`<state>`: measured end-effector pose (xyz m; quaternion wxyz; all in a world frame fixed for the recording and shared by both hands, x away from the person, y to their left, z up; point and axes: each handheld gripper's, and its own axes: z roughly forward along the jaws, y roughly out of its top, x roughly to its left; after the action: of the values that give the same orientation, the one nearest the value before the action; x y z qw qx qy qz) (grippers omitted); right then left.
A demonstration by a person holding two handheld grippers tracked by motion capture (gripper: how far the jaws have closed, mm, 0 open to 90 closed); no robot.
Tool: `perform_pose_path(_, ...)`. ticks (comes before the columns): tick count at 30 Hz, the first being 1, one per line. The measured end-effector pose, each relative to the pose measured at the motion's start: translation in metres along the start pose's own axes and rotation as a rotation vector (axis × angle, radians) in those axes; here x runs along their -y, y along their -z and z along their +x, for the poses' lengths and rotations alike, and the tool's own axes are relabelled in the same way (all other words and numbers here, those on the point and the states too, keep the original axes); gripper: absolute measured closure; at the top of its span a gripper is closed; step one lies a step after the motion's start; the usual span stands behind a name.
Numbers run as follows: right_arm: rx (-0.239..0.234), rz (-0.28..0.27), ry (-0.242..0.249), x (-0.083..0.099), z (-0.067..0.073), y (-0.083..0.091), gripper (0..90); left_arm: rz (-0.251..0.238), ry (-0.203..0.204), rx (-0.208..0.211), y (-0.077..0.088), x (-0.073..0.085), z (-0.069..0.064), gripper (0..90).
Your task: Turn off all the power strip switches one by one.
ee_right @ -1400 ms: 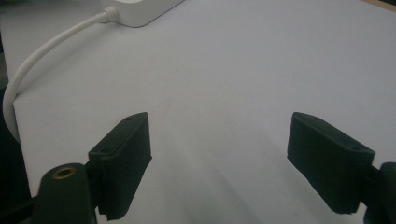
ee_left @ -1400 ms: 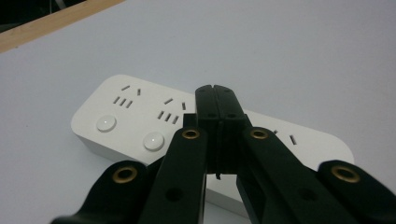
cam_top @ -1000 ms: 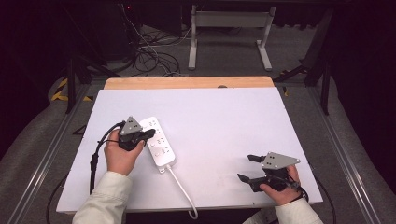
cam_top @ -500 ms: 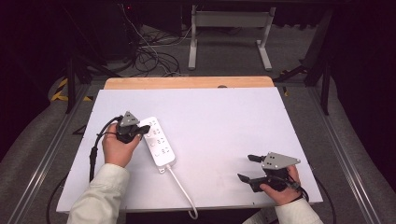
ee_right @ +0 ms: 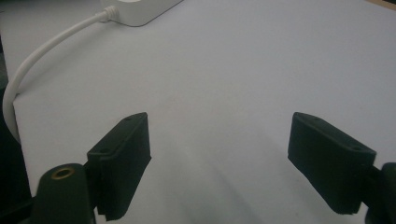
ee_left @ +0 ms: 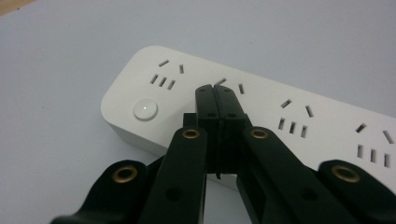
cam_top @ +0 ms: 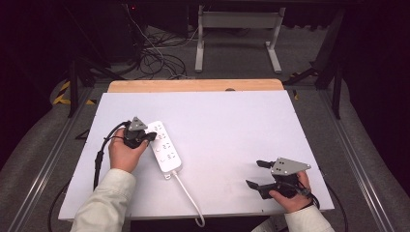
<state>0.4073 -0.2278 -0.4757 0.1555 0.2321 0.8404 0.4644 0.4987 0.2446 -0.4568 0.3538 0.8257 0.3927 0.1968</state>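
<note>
The left tool (ee_left: pixel 215 91) is closed tight, its tips over the white power strip (cam_top: pixel 164 147) near its round button (ee_left: pixel 145 110). The right tool (cam_top: pixel 259 173) gapes wide above the bare surface (cam_top: pixel 232 130), the strip's cord (ee_right: pixel 28 70) well ahead of it.

Smooth white plastic power strip (ee_left: pixel 261 112), slight sheen, glossy round button (ee_left: pixel 145 110). Matt black plastic jaws with brass rivets on left gripper (ee_left: pixel 216 88); matt, rubbery-looking pads on right gripper (ee_right: pixel 233 154). Matt white table top (cam_top: pixel 232 125), bare wood strip (cam_top: pixel 193 85) at upper edge. Pale cloth sleeve (cam_top: pixel 104 203) lower left.
</note>
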Motion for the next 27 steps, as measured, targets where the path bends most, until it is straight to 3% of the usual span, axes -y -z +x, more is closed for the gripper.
perform_pose_path(5, -0.001, -0.002, 0.001, -0.0001, 0.0001, 0.0002, 21.3, 0.011, -0.01, -0.018, -0.0012, 0.0011, 0.0017, 90.0)
perform_pose_path(16, -0.002, -0.002, 0.003, 0.0001, 0.0001, 0.0003, 21.0, 0.003, 0.015, 0.016, -0.004, 0.0046, 0.0026, 90.0)
perform_pose_path(27, -0.001, 0.0, 0.003, 0.0002, 0.0004, 0.0004, 21.1, -0.001, 0.006, 0.019, -0.0048, 0.0066, 0.0033, 90.0)
